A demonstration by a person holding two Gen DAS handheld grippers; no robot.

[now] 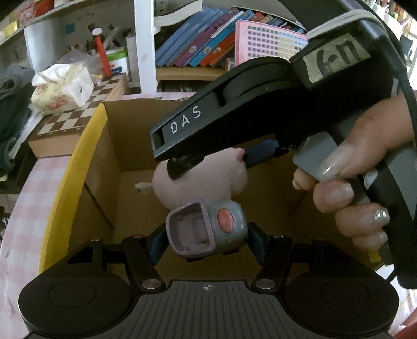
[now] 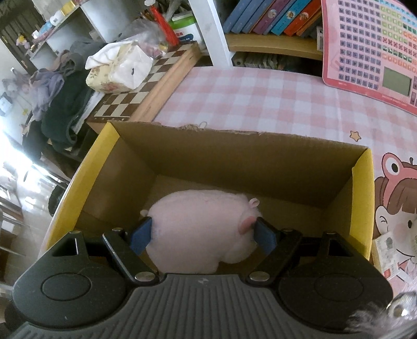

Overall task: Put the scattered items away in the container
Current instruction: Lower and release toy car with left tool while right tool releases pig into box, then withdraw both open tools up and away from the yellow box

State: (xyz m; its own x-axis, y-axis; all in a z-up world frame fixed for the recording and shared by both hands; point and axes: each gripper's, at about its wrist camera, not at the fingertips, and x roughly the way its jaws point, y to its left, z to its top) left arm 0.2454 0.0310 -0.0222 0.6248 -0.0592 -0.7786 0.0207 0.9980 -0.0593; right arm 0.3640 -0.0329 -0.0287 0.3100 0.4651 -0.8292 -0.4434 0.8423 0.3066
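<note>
An open cardboard box [image 2: 234, 146] with yellow flaps stands on the pink checked table. A pink plush pig [image 2: 198, 224] is low inside it. My right gripper [image 2: 203, 236] reaches into the box with its blue pads [image 2: 142, 234] touching the pig on both sides. In the left wrist view the same gripper [image 1: 216, 161] comes in from the right, held by a hand [image 1: 359, 182], over the plush pig [image 1: 200, 182]. My left gripper [image 1: 207, 245] is shut on a small grey and purple plastic toy [image 1: 206, 229] with a red button, above the box's [image 1: 125, 135] near side.
A chessboard [image 2: 146, 88] bearing a tissue pack [image 2: 117, 70] lies left of the box. A pink learning tablet [image 2: 370, 52] leans at the back right under a shelf of books [image 2: 273, 18]. A cartoon picture [image 2: 396, 208] lies right of the box.
</note>
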